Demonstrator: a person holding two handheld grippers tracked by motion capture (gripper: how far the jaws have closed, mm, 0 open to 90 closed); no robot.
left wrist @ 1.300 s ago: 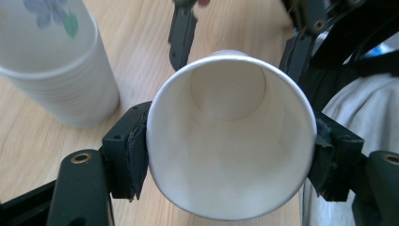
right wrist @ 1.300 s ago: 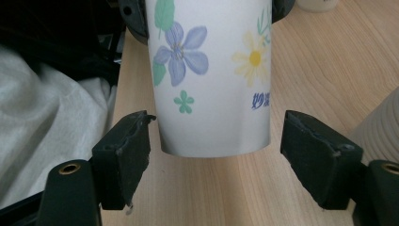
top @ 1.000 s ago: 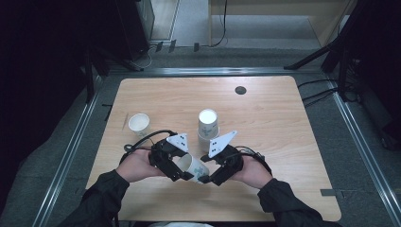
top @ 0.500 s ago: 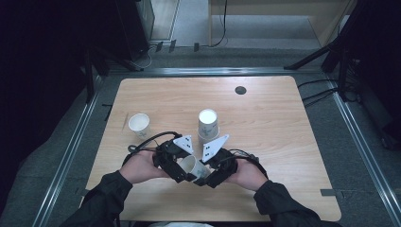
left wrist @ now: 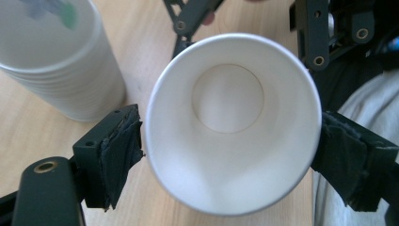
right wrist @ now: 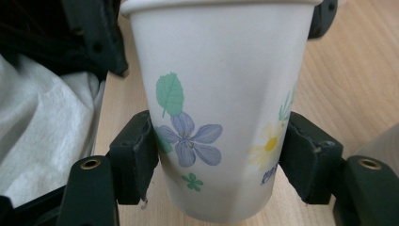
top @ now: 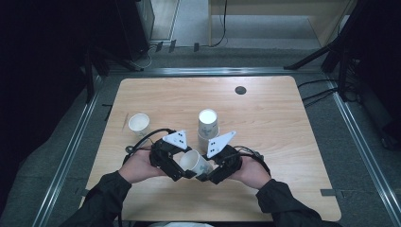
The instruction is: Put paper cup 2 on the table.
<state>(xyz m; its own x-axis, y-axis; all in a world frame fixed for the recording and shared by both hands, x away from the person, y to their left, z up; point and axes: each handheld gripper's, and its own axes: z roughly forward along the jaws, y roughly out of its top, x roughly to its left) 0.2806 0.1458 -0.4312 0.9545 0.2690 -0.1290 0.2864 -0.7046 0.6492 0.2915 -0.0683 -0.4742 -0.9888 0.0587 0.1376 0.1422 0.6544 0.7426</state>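
Observation:
A white paper cup point(top: 195, 161) printed with flowers lies on its side just above the table, between my two grippers. My right gripper point(right wrist: 221, 160) is shut on the cup point(right wrist: 221, 94) near its base, one pad pressing each side. My left gripper point(left wrist: 230, 155) faces the cup's open mouth point(left wrist: 230, 94). Its jaws have just been opening, and they now stand beside the round, unsquashed rim without pressing it. In the high view the left gripper point(top: 184, 164) and right gripper point(top: 206, 171) nearly meet at the near middle of the table.
A stack of white paper cups point(top: 207, 124) stands upside down just behind the grippers, at the upper left of the left gripper view point(left wrist: 56, 61). A single upright cup point(top: 138, 123) sits at the left. The wooden table point(top: 283, 156) has a black round hole cover point(top: 240, 90).
The two hands drew together around the cup. The right gripper came up to the cup and closed on its base end, and the left jaws spread apart at the rim.

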